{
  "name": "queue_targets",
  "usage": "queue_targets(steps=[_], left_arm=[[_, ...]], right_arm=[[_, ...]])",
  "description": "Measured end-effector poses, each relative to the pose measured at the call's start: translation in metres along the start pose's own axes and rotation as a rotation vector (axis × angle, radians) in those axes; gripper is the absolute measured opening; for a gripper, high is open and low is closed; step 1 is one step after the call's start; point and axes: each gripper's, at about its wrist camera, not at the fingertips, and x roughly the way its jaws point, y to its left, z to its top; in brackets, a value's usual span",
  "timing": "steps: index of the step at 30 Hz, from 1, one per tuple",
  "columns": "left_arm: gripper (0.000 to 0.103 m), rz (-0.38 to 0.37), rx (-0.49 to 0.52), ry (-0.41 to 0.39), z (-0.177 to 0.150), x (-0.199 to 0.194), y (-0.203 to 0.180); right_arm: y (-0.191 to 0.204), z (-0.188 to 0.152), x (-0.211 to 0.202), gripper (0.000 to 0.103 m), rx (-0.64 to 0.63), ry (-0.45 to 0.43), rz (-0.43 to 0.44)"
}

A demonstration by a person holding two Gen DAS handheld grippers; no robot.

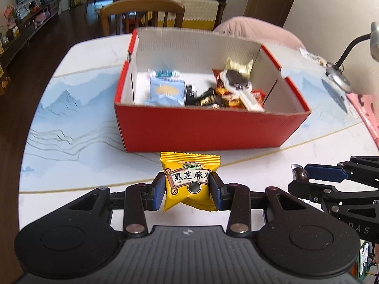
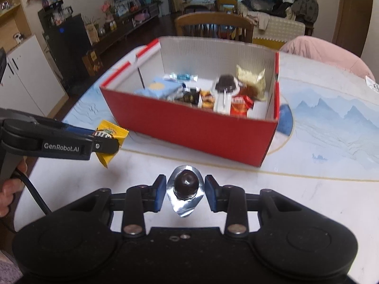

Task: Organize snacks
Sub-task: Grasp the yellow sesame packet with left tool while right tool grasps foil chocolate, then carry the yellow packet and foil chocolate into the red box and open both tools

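Observation:
A red cardboard box (image 1: 203, 130) with a white inside stands on the table and holds several wrapped snacks (image 1: 165, 92). It also shows in the right wrist view (image 2: 189, 127). My left gripper (image 1: 187, 187) is shut on a yellow sesame snack packet (image 1: 189, 182), held above the table in front of the box. The packet also shows in the right wrist view (image 2: 109, 139). My right gripper (image 2: 185, 189) is shut on a silver-foil chocolate piece (image 2: 186, 185), just right of the left gripper. The chocolate also shows in the left wrist view (image 1: 299, 174).
The table (image 1: 78, 108) is white with a blue mountain print. A desk lamp (image 1: 338, 71) and a pink item (image 1: 367, 111) stand at its right. Wooden chairs (image 2: 213, 26) and a pink cushion (image 2: 324, 49) stand behind the table.

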Motion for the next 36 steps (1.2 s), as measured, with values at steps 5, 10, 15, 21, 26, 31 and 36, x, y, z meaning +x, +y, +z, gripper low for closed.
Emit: queue_targets(steps=[5,10,15,21,26,31,36], left_arm=[[0.039,-0.016,-0.003,-0.045,0.01,-0.02,0.003],[0.039,-0.021,0.002,-0.088,0.022,-0.032,0.004],[0.039,-0.026,0.011,-0.116,0.037,-0.038,0.004],[0.039,-0.023,0.022,-0.139,0.057,-0.04,0.005],[0.039,-0.017,0.044,-0.143,0.075,-0.034,0.003],[0.039,-0.001,0.038,-0.121,0.09,-0.021,0.008],[0.039,0.031,0.042,-0.093,0.104,-0.002,0.013]], right_arm=[[0.002,0.015,-0.011,0.035,0.027,-0.055,-0.019],[0.002,0.031,-0.019,0.035,0.039,-0.099,-0.029],[0.001,0.049,-0.021,0.035,0.041,-0.131,-0.034],[0.001,0.07,-0.016,0.035,0.038,-0.154,-0.04],[-0.002,0.088,-0.003,0.035,0.043,-0.15,-0.045],[-0.005,0.099,0.013,0.035,0.052,-0.129,-0.049],[-0.007,0.11,0.033,0.035,0.03,-0.091,-0.051]])
